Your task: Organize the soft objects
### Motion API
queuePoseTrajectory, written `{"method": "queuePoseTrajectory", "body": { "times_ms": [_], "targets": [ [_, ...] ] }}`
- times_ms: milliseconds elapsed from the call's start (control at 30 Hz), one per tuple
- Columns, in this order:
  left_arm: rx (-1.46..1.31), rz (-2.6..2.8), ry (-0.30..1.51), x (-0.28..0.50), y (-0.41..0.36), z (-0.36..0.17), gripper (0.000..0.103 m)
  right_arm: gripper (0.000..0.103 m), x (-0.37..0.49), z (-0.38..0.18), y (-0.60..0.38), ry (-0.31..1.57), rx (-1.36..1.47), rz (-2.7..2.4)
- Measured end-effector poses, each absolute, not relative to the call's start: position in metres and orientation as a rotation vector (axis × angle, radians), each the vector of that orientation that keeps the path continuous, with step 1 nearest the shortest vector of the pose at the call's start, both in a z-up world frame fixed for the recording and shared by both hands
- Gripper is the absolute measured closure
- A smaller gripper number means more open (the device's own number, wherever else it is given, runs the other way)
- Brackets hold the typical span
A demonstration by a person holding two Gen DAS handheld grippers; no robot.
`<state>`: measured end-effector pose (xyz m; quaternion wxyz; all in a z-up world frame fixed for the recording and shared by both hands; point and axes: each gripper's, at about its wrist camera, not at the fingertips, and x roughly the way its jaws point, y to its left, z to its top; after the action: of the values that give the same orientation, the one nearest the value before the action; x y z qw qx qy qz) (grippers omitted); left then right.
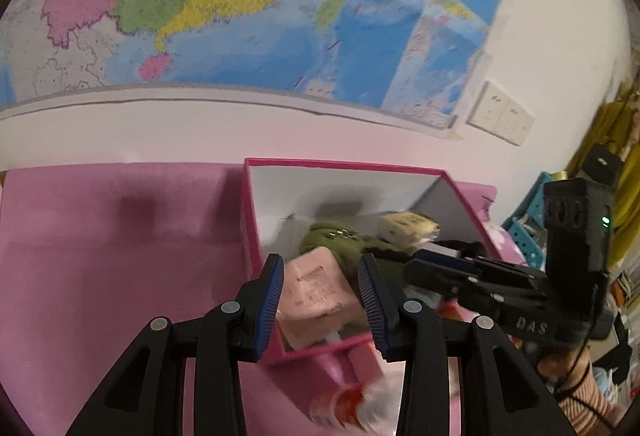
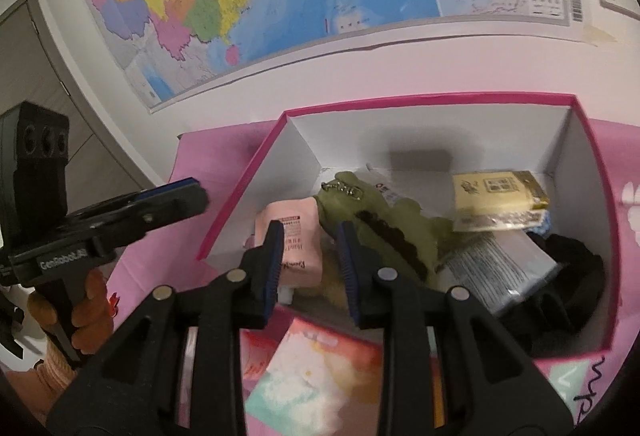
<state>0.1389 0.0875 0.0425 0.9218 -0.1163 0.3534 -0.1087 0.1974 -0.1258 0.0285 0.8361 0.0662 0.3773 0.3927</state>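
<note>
At the far left lies bare pink tabletop (image 1: 100,256); next comes the pink-rimmed box (image 1: 344,165), holding the soft things. The left gripper (image 1: 322,300) hangs over the box's near left corner, its jaws parted and not gripping, and the pink tissue pack (image 1: 320,292) lies just ahead and below, between the blue pads but seemingly clear of them; whether they touch it cannot be told. Its long axis runs roughly along the fingers. To its right, the right gripper (image 2: 308,260) is likewise partly spread and holds nothing, over the gap between that pack and the green plush (image 2: 384,220). The left hand looks nearer the pack. The right wrist view alone shows the yellow packet (image 2: 496,201), a clear-wrapped pack (image 2: 500,272) and dark cloth (image 2: 572,276) at the box's right.
</note>
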Motion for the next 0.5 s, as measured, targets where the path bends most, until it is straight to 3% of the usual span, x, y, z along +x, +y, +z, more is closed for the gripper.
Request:
{"method": "queuePoseTrajectory", "body": {
  "times_ms": [267, 500],
  "targets": [
    [-0.210, -0.363, 0.651, 0.076, 0.069, 0.056, 0.056, 0.064, 0.153, 0.041, -0.169, 0.748, 0.163, 0.864],
    [-0.161, -0.472, 0.744, 0.031, 0.038, 0.027, 0.053, 0.056, 0.110, 0.020, -0.207, 0.816, 0.150, 0.850]
  ]
}}
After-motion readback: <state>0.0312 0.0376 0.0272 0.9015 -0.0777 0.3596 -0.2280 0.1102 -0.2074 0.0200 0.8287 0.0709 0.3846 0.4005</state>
